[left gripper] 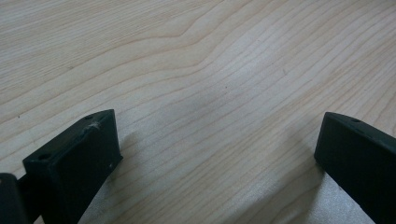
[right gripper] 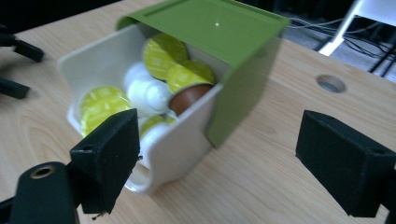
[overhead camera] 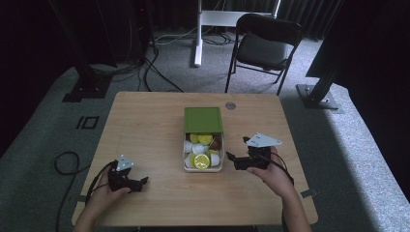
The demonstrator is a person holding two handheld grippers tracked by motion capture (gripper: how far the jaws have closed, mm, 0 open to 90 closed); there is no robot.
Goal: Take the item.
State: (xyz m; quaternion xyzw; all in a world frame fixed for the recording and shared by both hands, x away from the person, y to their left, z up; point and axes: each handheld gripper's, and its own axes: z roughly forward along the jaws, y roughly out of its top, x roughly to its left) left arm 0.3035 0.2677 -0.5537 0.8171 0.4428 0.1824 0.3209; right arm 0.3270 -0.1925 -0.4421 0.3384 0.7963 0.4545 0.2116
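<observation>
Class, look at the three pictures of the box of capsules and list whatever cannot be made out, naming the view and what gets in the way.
- Far half of the white tray: covered by the green lid in the high view.
- Lower capsules: buried under the top ones in the right gripper view.
- Print on the capsule tops: too blurred to read in either view.
- Tray's near corner: behind the right gripper.

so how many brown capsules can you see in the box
1. The brown capsule sits against the white tray's right wall, just under the edge of the green lid, beside yellow-green ones. More may be hidden under the lid or other capsules.
</observation>
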